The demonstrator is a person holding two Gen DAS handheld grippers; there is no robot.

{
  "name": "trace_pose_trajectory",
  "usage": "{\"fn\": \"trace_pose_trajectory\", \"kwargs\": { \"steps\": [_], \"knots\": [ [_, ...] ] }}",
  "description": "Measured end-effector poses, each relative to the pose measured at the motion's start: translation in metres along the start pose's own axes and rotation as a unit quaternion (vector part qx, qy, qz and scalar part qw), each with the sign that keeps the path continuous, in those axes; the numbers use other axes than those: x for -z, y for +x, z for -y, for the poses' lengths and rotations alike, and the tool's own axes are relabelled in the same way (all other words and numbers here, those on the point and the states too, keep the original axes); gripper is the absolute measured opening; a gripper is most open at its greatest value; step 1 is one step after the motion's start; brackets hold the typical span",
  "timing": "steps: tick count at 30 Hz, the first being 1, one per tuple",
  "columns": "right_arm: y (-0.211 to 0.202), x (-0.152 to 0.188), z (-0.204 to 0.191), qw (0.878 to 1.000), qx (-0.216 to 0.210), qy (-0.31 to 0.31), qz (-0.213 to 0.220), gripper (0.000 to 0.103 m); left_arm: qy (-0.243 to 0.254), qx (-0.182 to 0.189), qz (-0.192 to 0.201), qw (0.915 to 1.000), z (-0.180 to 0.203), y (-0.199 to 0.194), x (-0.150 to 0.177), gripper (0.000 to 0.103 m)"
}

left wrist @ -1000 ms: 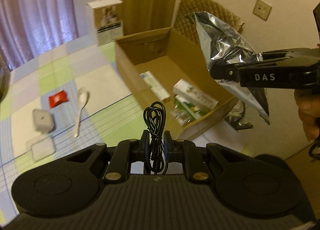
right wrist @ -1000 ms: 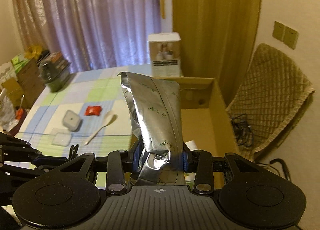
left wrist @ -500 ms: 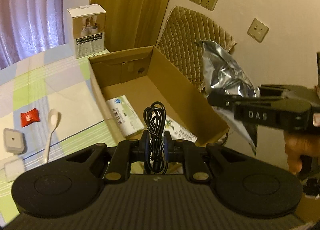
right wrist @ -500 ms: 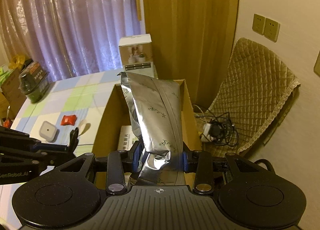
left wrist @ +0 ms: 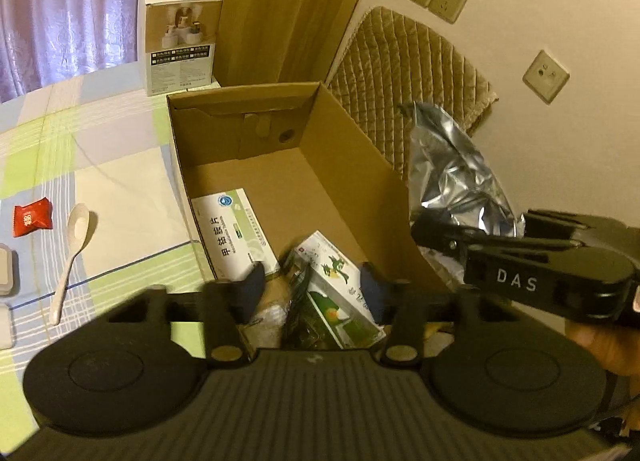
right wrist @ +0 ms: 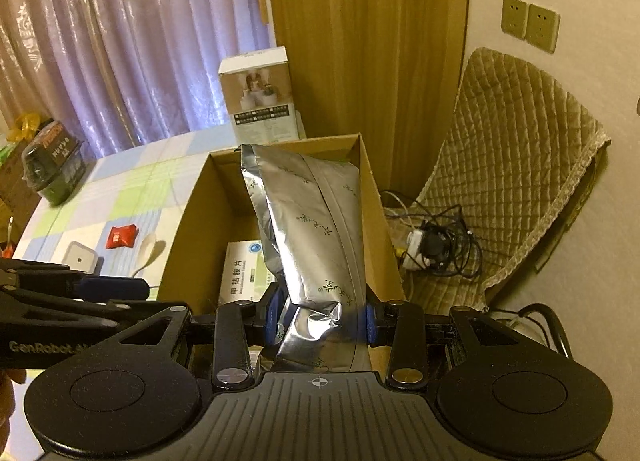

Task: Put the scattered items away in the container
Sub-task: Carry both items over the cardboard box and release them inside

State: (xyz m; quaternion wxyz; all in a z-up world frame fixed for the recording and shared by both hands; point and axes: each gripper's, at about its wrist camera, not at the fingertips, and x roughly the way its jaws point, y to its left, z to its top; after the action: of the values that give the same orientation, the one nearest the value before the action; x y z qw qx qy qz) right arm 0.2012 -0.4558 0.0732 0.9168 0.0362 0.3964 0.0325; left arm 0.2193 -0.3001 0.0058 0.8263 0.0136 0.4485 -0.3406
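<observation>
Two grippers hang over the open cardboard box (left wrist: 348, 181) at the table's edge. The left gripper (left wrist: 310, 281) has its jaws spread wide with nothing between them, poised above the near end of the box. Just below it lie a white-and-green medicine box (left wrist: 230, 237) flat against the left wall and a green carton with a dragon print (left wrist: 340, 293) tilted beside it; something dark sits next to that carton, possibly a cable, but it is too blurred to be sure. The right gripper (right wrist: 320, 321) has its blue pads pressed against the crumpled lower end of a silver foil pouch (right wrist: 312, 229), which stands up and leans forward over the box's right side.

On the checked tablecloth (left wrist: 116, 149), left of the box, several items lie scattered: a white spoon (left wrist: 74, 253), a red snack packet (left wrist: 32, 217) just beside its bowl, and a small white square case (right wrist: 80, 259) near the table edge. A tall white product carton (left wrist: 180, 37) stands upright behind the box, before the purple curtain (right wrist: 120, 41)
</observation>
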Motion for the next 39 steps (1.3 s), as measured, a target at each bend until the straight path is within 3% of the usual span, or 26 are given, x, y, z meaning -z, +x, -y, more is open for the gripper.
{"fn": "trace_pose_trajectory", "kwargs": {
  "steps": [10,27,28,29,31,39],
  "knots": [
    [0.011,0.001,0.001,1.0,-0.004,0.0,-0.01,0.041,-0.004,-0.031,-0.003,0.9995,-0.022,-0.007,0.016,0.047],
    [0.036,-0.015,-0.022,1.0,-0.023,-0.009,-0.012,0.042,-0.017,-0.04,-0.002,0.999,-0.037,-0.019,0.029,0.059],
    [0.038,-0.016,-0.022,1.0,-0.028,-0.006,-0.01,0.062,-0.018,-0.041,-0.002,0.999,-0.038,-0.019,0.029,0.06],
    [0.038,-0.016,-0.021,1.0,-0.029,0.001,-0.004,0.089,-0.019,-0.041,-0.002,0.999,-0.039,-0.02,0.029,0.06],
    [0.034,-0.016,-0.02,0.999,-0.029,0.014,0.018,0.092,-0.021,-0.041,-0.003,0.9989,-0.042,-0.02,0.03,0.06],
    [0.03,-0.011,-0.014,0.999,-0.025,0.036,0.017,0.092,-0.033,-0.048,-0.006,0.9983,-0.053,-0.024,0.039,0.065]
  ]
}}
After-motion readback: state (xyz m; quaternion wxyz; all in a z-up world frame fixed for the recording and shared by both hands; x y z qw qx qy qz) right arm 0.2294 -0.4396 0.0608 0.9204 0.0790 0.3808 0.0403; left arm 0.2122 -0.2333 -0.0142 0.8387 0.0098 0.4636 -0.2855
